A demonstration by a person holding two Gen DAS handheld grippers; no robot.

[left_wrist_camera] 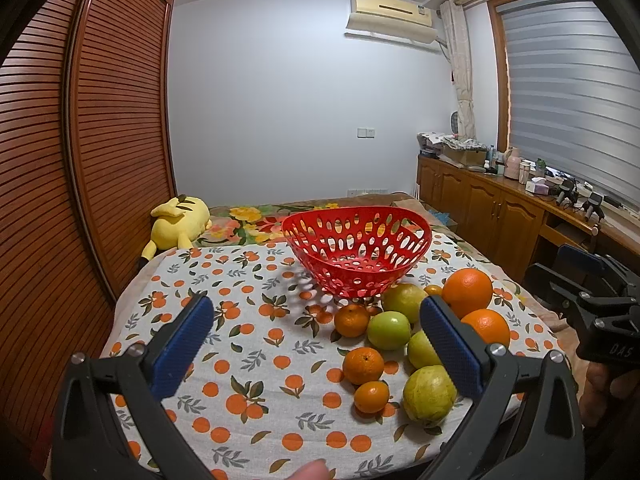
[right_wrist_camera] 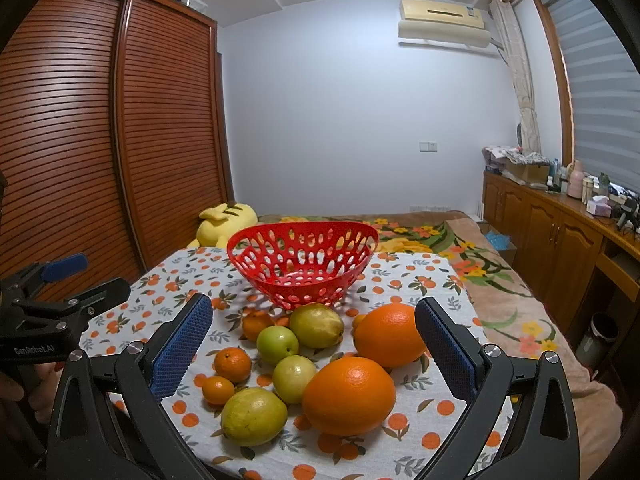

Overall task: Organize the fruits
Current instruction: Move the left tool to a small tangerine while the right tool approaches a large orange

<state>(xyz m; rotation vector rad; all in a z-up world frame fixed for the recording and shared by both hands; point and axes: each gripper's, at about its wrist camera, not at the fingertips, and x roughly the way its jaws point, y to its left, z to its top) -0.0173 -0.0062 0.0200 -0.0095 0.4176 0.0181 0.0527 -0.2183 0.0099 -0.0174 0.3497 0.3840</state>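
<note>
An empty red perforated basket (left_wrist_camera: 358, 250) (right_wrist_camera: 303, 255) stands at the far side of a table under an orange-print cloth (left_wrist_camera: 248, 344). In front of it lies a cluster of fruit: two large oranges (right_wrist_camera: 349, 395) (right_wrist_camera: 387, 334), several small mandarins (left_wrist_camera: 363, 365), green apples (left_wrist_camera: 388, 329) and yellow-green pears (right_wrist_camera: 253, 415). My left gripper (left_wrist_camera: 316, 344) is open and empty, above the cloth just left of the cluster. My right gripper (right_wrist_camera: 314, 346) is open and empty, with the fruit cluster between its fingers in view.
A yellow plush toy (left_wrist_camera: 180, 222) lies behind the table on a floral bed. A slatted wooden wardrobe (left_wrist_camera: 100, 140) fills the left. Wooden cabinets (left_wrist_camera: 492, 204) with clutter run along the right under a blinded window. The other gripper shows at the right edge of the left wrist view (left_wrist_camera: 592, 312).
</note>
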